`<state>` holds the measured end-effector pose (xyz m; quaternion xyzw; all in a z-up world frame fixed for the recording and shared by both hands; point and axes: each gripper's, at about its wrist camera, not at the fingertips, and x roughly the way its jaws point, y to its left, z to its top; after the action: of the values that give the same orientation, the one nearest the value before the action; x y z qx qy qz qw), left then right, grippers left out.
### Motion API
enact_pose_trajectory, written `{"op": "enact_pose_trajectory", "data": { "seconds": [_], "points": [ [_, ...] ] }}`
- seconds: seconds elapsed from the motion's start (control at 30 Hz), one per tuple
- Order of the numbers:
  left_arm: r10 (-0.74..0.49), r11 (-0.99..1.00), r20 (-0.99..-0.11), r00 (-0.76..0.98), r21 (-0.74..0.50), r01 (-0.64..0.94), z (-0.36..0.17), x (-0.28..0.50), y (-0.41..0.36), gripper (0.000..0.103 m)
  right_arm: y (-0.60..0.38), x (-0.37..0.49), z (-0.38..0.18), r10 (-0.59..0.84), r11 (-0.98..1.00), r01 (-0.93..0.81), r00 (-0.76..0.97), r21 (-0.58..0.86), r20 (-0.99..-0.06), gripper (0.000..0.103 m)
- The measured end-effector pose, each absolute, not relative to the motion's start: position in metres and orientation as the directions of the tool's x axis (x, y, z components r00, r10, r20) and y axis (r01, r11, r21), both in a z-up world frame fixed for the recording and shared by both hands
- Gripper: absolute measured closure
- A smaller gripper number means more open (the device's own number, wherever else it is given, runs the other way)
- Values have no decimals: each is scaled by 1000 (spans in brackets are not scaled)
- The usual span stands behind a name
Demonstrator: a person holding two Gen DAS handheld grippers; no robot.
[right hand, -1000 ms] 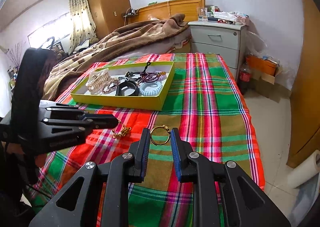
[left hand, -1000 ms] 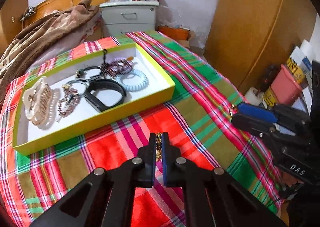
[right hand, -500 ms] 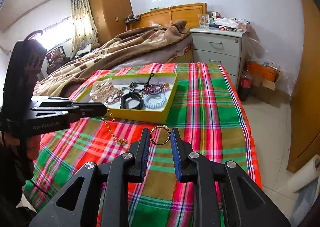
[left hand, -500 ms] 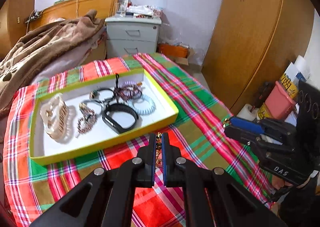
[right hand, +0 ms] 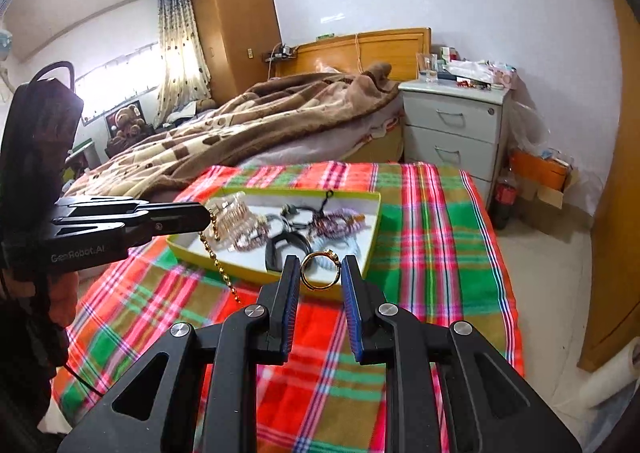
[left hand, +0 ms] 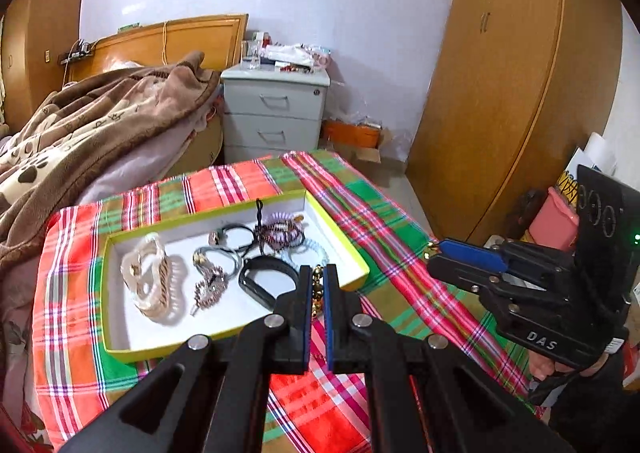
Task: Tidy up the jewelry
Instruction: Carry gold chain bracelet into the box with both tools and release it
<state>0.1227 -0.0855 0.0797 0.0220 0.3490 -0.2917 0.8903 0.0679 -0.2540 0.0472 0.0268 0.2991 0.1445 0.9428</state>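
Plaid cloth (right hand: 424, 213) in red, green and orange is covering the table beside an unmade bed, and a yellow-rimmed tray (left hand: 352, 259) is lying on it, already holding a hair claw (left hand: 146, 281), a black wristband (left hand: 264, 277), a pale spiral hair tie (right hand: 322, 262) and beaded bracelets (left hand: 280, 229); the left gripper (left hand: 316, 285) is pinching a gold bead chain (right hand: 218, 253) between jaws closed tight on it, the chain dangling down over the tray's near edge towards the cloth; the right gripper (right hand: 320, 273) is clamping a gold ring (right hand: 320, 271) between its blue pads (right hand: 352, 305), held in the air just short of the tray; both pieces seem to be in transit to the tray; the next move likely calls for carrying each over the rim, lowering, then parting the jaws so neither piece is landing on the cloth.
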Motion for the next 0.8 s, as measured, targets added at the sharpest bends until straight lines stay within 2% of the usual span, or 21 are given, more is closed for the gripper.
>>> {"op": "enact_pose_trajectory", "data": {
  "seconds": [0.57, 0.8],
  "points": [
    [-486, 853, -552, 677, -132, 504, 121, 146, -59, 98, -234, 113, 62, 308, 950, -280, 781, 138, -543, 81],
    [-481, 857, -553, 681, -133, 497, 124, 160, -54, 98, -230, 131, 59, 310, 949, -281, 771, 140, -556, 81]
  ]
}}
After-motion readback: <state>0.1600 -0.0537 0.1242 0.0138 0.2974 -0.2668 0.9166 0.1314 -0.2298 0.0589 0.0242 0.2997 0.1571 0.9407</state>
